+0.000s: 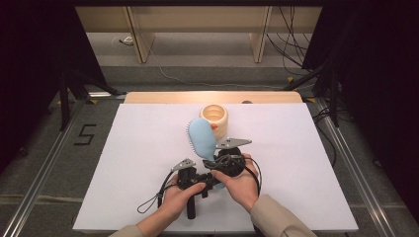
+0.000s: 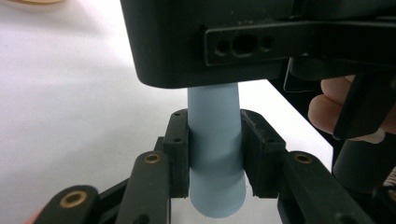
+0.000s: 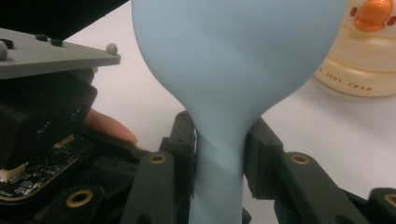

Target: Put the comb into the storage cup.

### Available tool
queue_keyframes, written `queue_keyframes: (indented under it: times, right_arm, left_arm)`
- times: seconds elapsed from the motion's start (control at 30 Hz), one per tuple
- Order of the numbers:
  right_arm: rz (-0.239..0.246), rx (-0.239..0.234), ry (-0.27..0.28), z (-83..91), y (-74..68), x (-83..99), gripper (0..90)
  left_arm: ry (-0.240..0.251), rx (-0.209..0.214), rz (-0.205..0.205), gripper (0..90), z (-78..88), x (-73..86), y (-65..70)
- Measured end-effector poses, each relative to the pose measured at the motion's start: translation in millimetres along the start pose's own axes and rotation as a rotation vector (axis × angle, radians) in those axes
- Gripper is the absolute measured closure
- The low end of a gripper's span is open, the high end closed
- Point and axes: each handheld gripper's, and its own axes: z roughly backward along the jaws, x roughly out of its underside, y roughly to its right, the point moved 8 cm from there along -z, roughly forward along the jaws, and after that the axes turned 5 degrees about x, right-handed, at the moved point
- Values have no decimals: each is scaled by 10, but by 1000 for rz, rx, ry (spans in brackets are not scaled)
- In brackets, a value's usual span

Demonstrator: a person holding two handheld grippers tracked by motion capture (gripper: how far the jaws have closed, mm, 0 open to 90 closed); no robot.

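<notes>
A light blue hairbrush (image 1: 201,137) is held over the white board, its oval head pointing away toward a cream cup. My left gripper (image 1: 207,181) is shut on the end of the brush handle (image 2: 215,158), both pads pressed against it. Just ahead of it, my right gripper (image 1: 216,161) is shut on the thin neck of the brush (image 3: 219,154) below the head. In the left gripper view the black body of the right gripper (image 2: 210,42) hides the upper part of the handle. Both hands sit close together near the front middle of the board.
A cream round cup (image 1: 214,116) with an orange duck detail (image 3: 373,11) stands just beyond the brush head. The white board (image 1: 143,158) lies on a wooden table; its front edge is near the forearms. Black stands and cables flank the table.
</notes>
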Motion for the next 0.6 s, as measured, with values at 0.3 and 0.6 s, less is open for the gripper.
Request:
queue_keyframes:
  times: [0.3,0.6]
  right_arm:
    - [6,-4,-1,-8,-21,-6,597]
    - [-11,-7,6,-13,-19,-25,420]
  left_arm:
    - [17,33,22,650,-9,-7,17]
    - [21,39,17,650,-5,-14,16]
